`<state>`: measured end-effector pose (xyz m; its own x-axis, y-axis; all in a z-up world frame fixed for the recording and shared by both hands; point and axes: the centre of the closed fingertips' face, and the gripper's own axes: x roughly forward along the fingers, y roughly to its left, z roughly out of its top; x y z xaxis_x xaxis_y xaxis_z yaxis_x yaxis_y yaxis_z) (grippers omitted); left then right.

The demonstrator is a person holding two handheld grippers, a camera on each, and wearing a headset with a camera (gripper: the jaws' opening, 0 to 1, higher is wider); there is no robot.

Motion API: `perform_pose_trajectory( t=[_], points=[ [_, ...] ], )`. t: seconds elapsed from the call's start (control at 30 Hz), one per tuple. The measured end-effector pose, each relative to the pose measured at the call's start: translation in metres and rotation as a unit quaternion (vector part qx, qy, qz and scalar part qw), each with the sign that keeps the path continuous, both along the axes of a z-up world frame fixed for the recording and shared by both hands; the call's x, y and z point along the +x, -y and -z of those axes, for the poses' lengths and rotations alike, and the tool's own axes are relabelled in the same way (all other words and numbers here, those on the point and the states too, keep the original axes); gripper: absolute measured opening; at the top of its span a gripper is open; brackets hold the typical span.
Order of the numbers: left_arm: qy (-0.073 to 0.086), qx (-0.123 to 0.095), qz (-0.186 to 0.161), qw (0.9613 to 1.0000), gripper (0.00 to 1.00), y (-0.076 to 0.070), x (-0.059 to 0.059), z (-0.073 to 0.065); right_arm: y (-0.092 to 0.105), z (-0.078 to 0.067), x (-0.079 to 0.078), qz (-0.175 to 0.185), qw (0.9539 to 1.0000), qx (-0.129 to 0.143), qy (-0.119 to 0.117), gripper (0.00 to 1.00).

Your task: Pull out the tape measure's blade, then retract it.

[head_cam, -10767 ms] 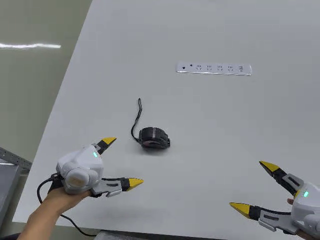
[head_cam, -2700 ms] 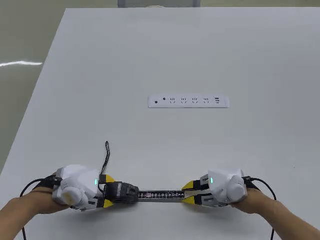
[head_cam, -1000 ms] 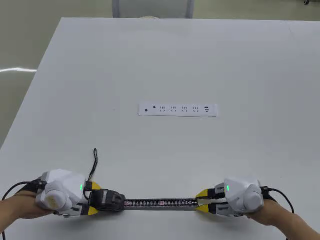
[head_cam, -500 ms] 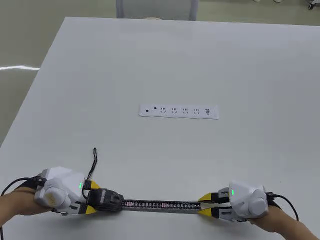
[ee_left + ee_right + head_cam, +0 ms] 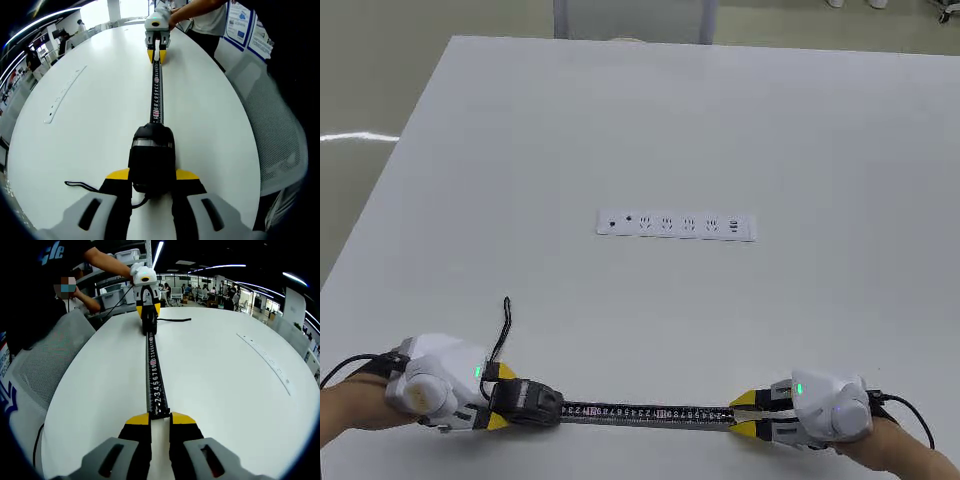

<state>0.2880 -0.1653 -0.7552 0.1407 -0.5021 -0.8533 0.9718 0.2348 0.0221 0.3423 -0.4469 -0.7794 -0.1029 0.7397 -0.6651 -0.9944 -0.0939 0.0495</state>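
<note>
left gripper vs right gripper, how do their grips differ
The left gripper clamps the tape measure's black case; the right gripper pinches the tip of the blade. The left gripper's jaws stand apart around the case; the right gripper's jaws sit nearly together. Both are shut, facing each other along the blade.

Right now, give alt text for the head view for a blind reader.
The left gripper clamps a black tape measure and the right gripper holds its blade pulled out across a white table. A power strip lies beyond.
</note>
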Motion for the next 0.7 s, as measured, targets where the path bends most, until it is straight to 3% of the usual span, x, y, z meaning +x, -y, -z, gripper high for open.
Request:
perform_pose_trajectory(
  t=[0.47,0.7],
  points=[
    [-0.005,0.003,0.005,1.0000,0.27,0.0024,0.0005,-0.0004,-0.0006,0.0056,-0.0015,-0.006,0.9999,-0.015,0.003,0.11],
    [-0.005,0.009,0.013,0.9999,0.28,0.0017,-0.0033,-0.0003,-0.0024,0.0080,-0.0053,-0.022,0.9991,-0.028,0.021,0.13]
  ],
)
